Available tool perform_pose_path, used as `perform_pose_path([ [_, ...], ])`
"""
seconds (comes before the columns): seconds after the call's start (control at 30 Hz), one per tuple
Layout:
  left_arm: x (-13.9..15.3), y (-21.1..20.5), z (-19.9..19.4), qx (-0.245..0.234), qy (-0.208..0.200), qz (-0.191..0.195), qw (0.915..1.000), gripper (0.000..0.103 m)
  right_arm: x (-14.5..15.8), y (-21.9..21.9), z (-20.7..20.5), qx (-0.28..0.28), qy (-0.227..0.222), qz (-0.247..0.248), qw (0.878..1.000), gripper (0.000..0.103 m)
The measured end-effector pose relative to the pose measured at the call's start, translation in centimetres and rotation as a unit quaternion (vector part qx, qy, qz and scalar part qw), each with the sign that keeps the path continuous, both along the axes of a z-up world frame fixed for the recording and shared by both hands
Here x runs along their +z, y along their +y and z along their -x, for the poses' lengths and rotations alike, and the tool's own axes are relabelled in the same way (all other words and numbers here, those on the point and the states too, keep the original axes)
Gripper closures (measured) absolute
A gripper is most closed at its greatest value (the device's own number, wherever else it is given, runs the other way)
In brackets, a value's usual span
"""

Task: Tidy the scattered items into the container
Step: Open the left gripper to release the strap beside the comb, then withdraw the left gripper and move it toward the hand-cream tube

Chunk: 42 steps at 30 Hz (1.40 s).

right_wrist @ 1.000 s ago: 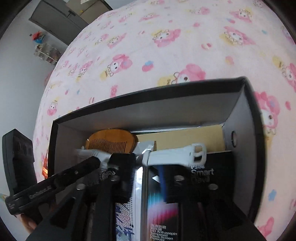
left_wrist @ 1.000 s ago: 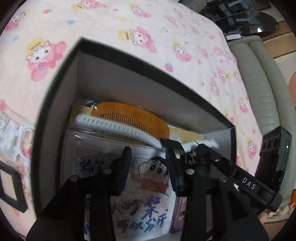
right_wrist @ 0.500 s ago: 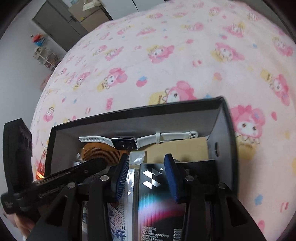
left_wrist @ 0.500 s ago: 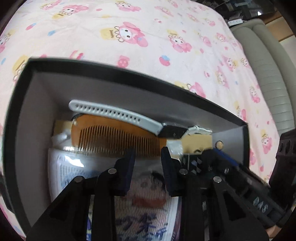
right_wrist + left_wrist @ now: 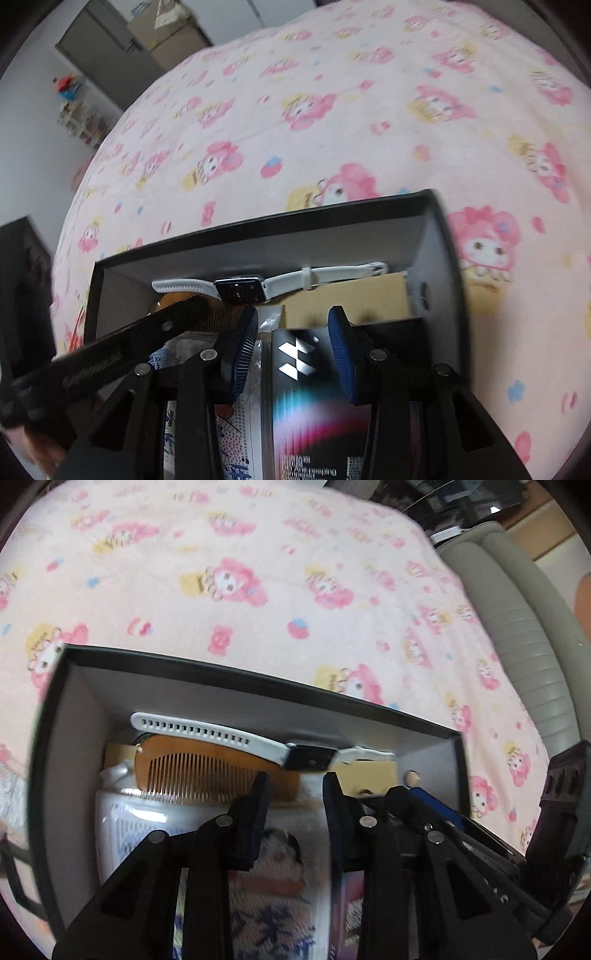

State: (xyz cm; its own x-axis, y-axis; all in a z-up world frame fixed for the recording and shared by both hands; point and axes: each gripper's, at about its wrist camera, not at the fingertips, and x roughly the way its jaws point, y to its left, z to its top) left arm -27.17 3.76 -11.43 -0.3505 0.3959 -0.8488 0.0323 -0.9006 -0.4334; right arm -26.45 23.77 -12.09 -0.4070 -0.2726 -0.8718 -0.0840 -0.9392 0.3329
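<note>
The black box stood open on the pink cartoon-print bed sheet and served as the landmark. Inside it, along the far wall, lay the white-strapped smartwatch, its strap partly over the wooden comb. Nearer than the comb lay a clear-wrapped cartoon-print packet, and beside that packet a black screen-protector carton.

The left gripper hovered over the box with its fingers partly apart and nothing between them. The right gripper hovered likewise, its fingers moderately apart and empty, framing the carton below without touching it.

Judged by appearance, the watch would be light, with a limp, rubbery strap and a hard, scratch-prone face; the rigid case, taken across its sides, seemed the surest hold. The comb looked stiff and thin, with fine teeth that might snap. The wrapped packet appeared slippery.

The near end of the box was cut off by the grippers. The packet's lettering was blurred. No stray items showed on the sheet, so the tidying seemed nearly complete.
</note>
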Motion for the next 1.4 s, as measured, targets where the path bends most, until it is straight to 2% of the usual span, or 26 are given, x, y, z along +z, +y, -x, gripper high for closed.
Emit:
perform_pose_path([
  [0.1, 2.5, 0.4, -2.4, -0.008, 0.035, -0.002, 0.9994, 0.071, 1.9, 0.5, -1.9, -0.013, 0.015, 0.000, 1.000, 0.067],
  [0.23, 5.5, 0.8, -5.2, -0.027, 0.072, 0.002, 0.9970, 0.064, 4.2, 0.4, -4.7, -0.021, 0.045, -0.035, 0.998, 0.067],
  [0.43, 8.4, 1.3, -10.6, -0.059, 0.110, 0.029, 0.9918, 0.066, 5.7, -2.1, -10.3, -0.024, 0.076, -0.035, 0.996, 0.067],
  [0.5, 8.9, 0.6, -12.3, -0.081, 0.113, 0.020, 0.9901, 0.066, 6.4, -2.9, -12.2, -0.024, 0.089, -0.042, 0.995, 0.067],
  [0.8, 10.0, -2.4, -18.4, -0.097, 0.107, -0.009, 0.9895, 0.066, 8.8, -6.3, -18.7, -0.010, 0.108, -0.053, 0.993, 0.067],
  [0.93, 10.7, -3.5, -20.8, -0.093, 0.117, 0.003, 0.9888, 0.066, 9.4, -7.9, -20.5, 0.011, 0.111, -0.068, 0.991, 0.067],
  [1.13, 11.8, -5.8, -23.0, -0.084, 0.127, 0.017, 0.9882, 0.066, 10.1, -10.2, -22.2, 0.028, 0.118, -0.064, 0.991, 0.067],
  [1.4, 12.5, -9.9, -25.2, -0.067, 0.130, 0.032, 0.9887, 0.067, 10.8, -14.6, -23.1, 0.074, 0.124, -0.071, 0.987, 0.067],
])
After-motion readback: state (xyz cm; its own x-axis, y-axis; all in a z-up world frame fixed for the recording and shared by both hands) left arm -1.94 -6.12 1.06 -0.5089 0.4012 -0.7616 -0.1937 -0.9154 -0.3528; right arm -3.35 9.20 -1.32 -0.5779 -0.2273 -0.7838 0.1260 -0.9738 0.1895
